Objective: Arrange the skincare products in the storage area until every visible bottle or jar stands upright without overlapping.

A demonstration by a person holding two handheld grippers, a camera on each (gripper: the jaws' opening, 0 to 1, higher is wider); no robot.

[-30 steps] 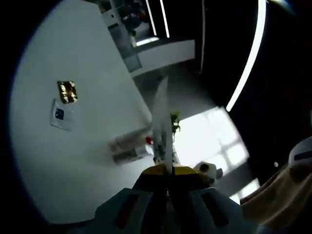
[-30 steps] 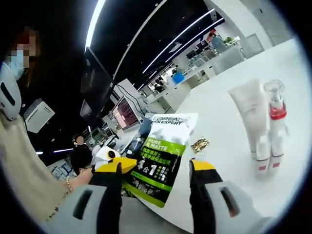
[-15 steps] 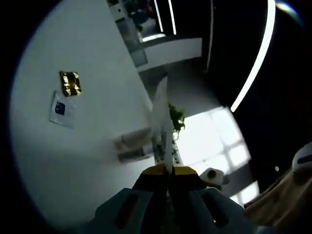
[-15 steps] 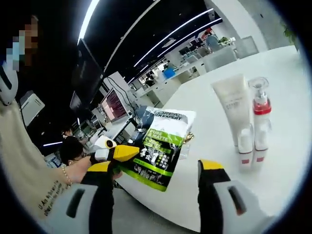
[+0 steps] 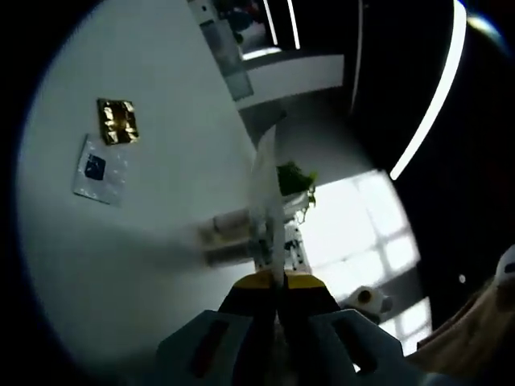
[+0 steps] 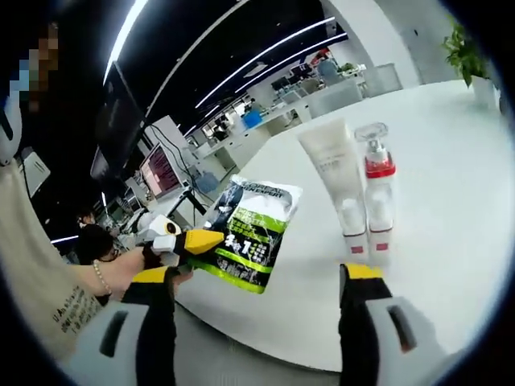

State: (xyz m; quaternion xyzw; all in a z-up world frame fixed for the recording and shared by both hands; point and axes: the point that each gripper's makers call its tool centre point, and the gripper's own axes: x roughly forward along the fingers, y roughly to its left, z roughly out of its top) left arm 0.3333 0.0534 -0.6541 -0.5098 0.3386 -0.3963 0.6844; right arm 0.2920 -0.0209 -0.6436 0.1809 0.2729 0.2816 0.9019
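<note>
My left gripper (image 5: 276, 281) is clamped on the green-and-white pouch (image 5: 265, 201), seen edge-on rising straight ahead of its jaws. In the right gripper view that pouch (image 6: 245, 233) hangs at the near table edge, pinched by the left gripper (image 6: 193, 240) coming in from the left. My right gripper (image 6: 257, 281) is wide open, nothing between its jaws. Ahead and right of it on the white table (image 6: 434, 201), a white tube (image 6: 330, 165) and a red-collared pump bottle (image 6: 376, 189) stand upright, just beside each other. Far left of my left gripper lie a gold sachet (image 5: 117, 121) and a white sachet (image 5: 98, 167), flat, apart.
</note>
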